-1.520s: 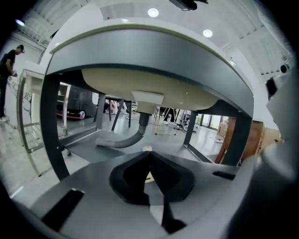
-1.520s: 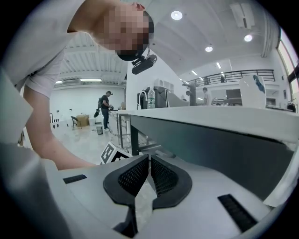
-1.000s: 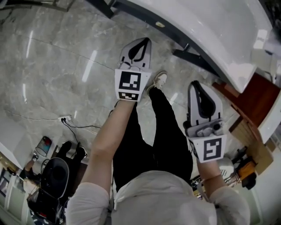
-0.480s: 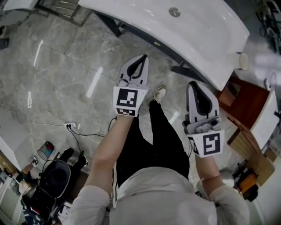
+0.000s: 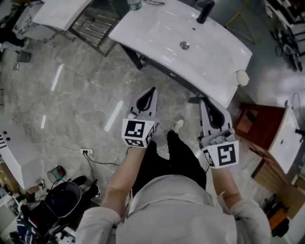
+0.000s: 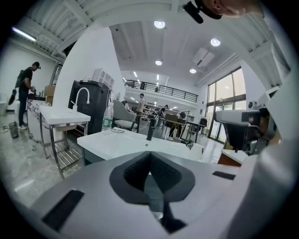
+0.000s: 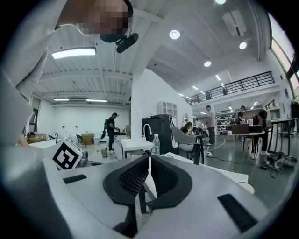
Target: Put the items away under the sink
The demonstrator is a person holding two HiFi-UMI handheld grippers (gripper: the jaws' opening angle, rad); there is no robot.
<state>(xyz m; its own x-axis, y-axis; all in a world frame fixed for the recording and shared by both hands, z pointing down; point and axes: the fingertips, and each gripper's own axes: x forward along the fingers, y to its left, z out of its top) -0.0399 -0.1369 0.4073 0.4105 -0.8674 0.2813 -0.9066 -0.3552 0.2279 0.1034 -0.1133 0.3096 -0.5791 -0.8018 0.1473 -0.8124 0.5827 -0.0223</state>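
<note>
Holding both tongs shut here: the left tongs [image 5: 151, 91] have their tips pressed together with nothing in them, and the right tongs [image 5: 206, 101] are closed and empty too, side by side and pointing at the front edge of the white sink [image 5: 157, 33]. Compared with half a second ago, the head view has swung up. The whole basin shows now instead of just part of it, and the tongs sit lower in the picture. One drain [image 5: 184, 45] sits mid-basin and one black faucet [image 5: 205, 10] stands at the back. One water bottle [image 5: 135, 5] stands on the far left corner of the sink's worktop, well apart from both tongs. One round white object [image 5: 242, 77] lies at the right end. Between the tongs, lower down, are the person's dark trouser leg and one pale shoe [image 5: 177, 125]. A brown cabinet [image 5: 250, 119] stands just right of the sink. A second white worktop [image 5: 57, 12] with a metal rack [image 5: 93, 28] under it sits off to the left. On the floor behind is a power strip [image 5: 86, 152] with its cable.
</note>
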